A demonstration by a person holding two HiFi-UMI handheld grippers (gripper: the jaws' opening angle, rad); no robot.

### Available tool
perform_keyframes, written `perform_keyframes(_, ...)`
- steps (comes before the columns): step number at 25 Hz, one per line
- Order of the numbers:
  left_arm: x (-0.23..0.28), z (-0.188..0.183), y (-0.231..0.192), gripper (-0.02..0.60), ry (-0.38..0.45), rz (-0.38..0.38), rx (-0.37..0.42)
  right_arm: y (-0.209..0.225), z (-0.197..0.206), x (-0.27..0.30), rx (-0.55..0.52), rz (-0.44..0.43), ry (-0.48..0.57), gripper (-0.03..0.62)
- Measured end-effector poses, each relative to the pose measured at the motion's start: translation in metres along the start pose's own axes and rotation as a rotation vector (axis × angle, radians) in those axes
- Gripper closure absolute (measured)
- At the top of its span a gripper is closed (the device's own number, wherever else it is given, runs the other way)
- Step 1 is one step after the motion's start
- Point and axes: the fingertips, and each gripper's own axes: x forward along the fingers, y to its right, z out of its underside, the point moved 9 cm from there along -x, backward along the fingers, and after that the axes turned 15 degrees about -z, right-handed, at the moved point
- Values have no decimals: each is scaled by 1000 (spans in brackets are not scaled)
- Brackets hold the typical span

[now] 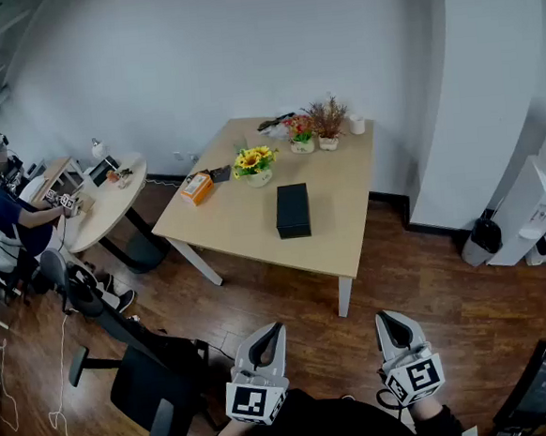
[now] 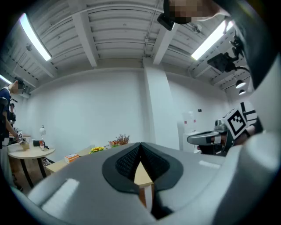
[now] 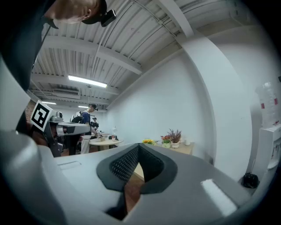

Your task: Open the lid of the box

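Note:
A black box [image 1: 292, 210] with its lid down lies on the light wooden table [image 1: 246, 229], well ahead of me. Both grippers hang low at the bottom of the head view, over the wooden floor and far short of the table. My left gripper [image 1: 268, 333] is shut with nothing in it, its tips touching. My right gripper [image 1: 390, 320] is shut and empty too. In the left gripper view the left gripper [image 2: 140, 145] points at the table's far edge. In the right gripper view the right gripper [image 3: 138, 147] faces the table. The box is hidden behind the jaws in both gripper views.
On the table stand a sunflower pot [image 1: 256, 164], an orange box [image 1: 196, 187], two more plant pots [image 1: 315, 127] and a white cup [image 1: 357, 125]. A black office chair [image 1: 139, 364] stands at my left. A person [image 1: 5, 215] sits at a round table [image 1: 111, 197]. A water dispenser [image 1: 527, 211] is at the right.

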Motion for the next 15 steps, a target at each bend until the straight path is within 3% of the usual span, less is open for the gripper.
perform_keyframes(3, 16, -1, -5, 574, 20, -7, 11, 20, 0, 9, -15, 25, -9, 594)
perform_keyframes(6, 39, 5, -13, 379, -6, -3, 11, 38, 4, 27, -14, 37, -16, 572)
perform_keyframes(10, 86, 25, -34, 365, -44, 24, -5, 60, 11, 70, -15, 39, -34, 571)
perform_keyframes(15, 185, 51, -78, 365, -65, 112, -51, 95, 13, 154, -31, 74, -86, 532)
